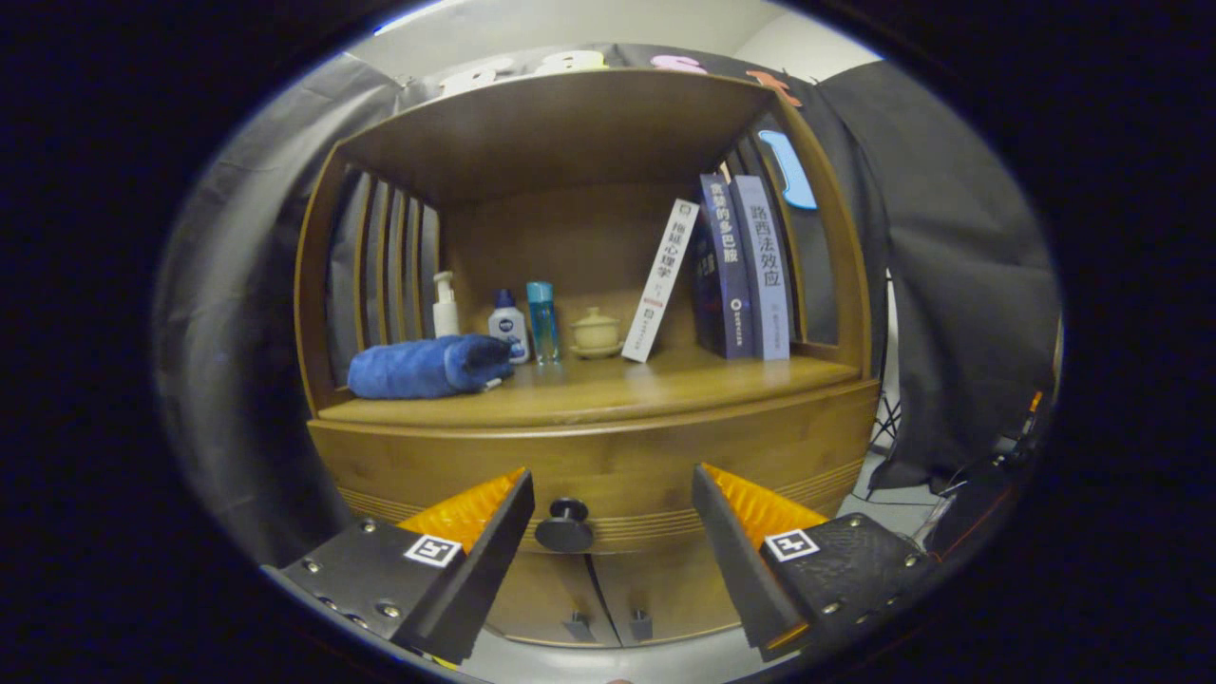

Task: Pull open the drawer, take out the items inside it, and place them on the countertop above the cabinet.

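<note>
**Tongs lined up on the drawer knob**

The tongs [613, 532] are spread wide, holding nothing; the drawer knob [565, 525] sits between the fingers, nearer the left one, untouched. Best to centre, close on the knob, then pull straight back. The drawer [608, 475] is shut beneath the tabletop [608, 385].

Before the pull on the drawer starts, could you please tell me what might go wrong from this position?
1. The gripper is open with the round drawer knob between its fingers but nearer the left one; an off-centre close could slip off it.
2. The countertop already holds a rolled blue towel, bottles and a lidded cup, so placing space is limited.
3. The white book leans and could topple if the cabinet is jolted.
</note>
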Tool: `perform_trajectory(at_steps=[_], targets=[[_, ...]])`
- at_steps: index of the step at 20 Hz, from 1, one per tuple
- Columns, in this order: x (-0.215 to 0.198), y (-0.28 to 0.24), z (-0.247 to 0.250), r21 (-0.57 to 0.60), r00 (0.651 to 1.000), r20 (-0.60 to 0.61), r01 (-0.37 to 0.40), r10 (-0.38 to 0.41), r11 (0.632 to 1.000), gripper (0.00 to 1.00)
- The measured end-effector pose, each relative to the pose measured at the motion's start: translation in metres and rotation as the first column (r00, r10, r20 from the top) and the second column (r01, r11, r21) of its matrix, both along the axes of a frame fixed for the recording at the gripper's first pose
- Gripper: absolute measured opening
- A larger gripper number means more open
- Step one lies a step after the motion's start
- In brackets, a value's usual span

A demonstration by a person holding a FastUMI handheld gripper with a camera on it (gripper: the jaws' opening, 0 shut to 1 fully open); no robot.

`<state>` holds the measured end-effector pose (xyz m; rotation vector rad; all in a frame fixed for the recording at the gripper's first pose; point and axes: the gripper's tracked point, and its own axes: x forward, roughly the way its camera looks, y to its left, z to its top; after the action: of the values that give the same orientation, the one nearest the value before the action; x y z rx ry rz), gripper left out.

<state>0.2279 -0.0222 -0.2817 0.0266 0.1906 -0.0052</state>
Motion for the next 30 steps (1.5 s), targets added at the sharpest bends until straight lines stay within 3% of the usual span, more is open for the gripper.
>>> perform_trajectory(at_steps=[4, 8, 11, 13, 19, 21, 30], targets=[[0.014, 0.018, -0.038, -0.019, 0.998, -0.050, -0.046, 0.045, 0.999, 1.00], [0.030, 0.033, -0.051, -0.027, 0.996, -0.058, -0.065, 0.064, 0.997, 0.69], [0.031, 0.032, -0.052, -0.103, 0.999, -0.042, -0.033, 0.029, 0.994, 0.45], [0.032, 0.032, -0.051, -0.126, 0.999, -0.031, -0.021, 0.017, 0.992, 0.38], [0.026, 0.031, -0.050, -0.115, 0.999, -0.036, -0.012, 0.007, 0.993, 0.38], [0.018, 0.030, -0.049, -0.095, 1.000, -0.028, -0.001, -0.001, 0.996, 0.24], [-0.054, 0.021, -0.042, -0.077, 1.000, -0.019, -0.010, 0.008, 0.997, 0.24]])
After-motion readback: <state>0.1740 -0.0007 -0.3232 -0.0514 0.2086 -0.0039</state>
